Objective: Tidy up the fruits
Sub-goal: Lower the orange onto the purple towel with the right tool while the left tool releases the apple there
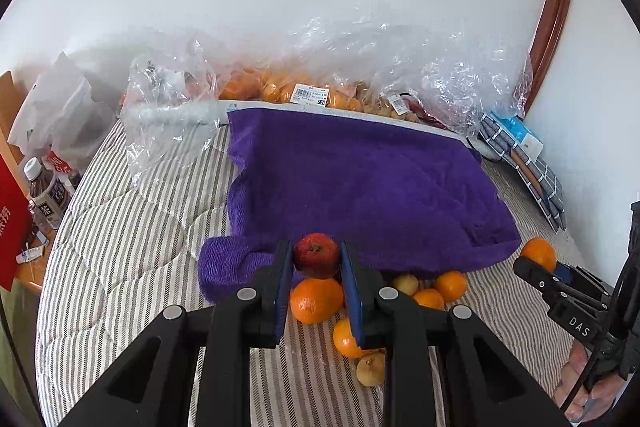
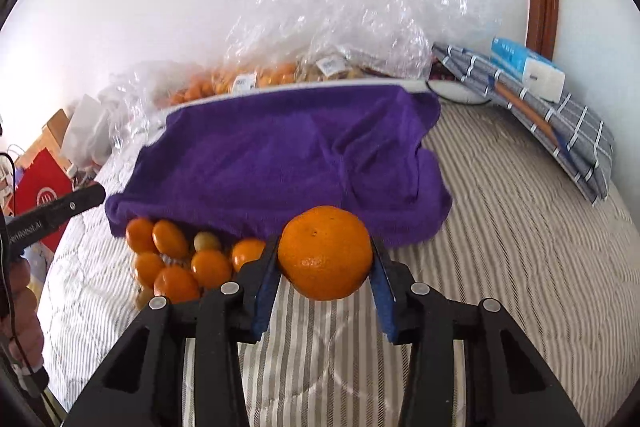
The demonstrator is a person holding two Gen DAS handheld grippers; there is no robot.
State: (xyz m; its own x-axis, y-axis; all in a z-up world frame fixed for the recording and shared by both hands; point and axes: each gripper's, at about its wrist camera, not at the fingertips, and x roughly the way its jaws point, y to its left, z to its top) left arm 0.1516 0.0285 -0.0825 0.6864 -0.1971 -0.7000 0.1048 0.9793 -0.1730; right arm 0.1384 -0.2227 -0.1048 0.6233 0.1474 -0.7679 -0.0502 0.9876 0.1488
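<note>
My left gripper [image 1: 316,259] is shut on a small red apple [image 1: 316,254], held just in front of the purple towel [image 1: 360,179]. Beneath it, several oranges [image 1: 316,301] and a few pale yellow fruits [image 1: 405,284] lie in a pile on the striped bed cover [image 1: 140,247], against the towel's near edge. My right gripper [image 2: 325,259] is shut on a large orange [image 2: 325,253], its blue pads touching both sides. That orange [image 1: 539,253] also shows at the right edge of the left wrist view. The fruit pile [image 2: 176,263] lies left of it.
Clear plastic bags of fruit [image 1: 280,87] stand behind the towel, against the wall. Folded checked cloth [image 2: 560,131] and a tissue pack [image 2: 528,67] lie at the right. Water bottles [image 1: 44,195] and a red bag [image 1: 12,227] stand beside the bed's left edge.
</note>
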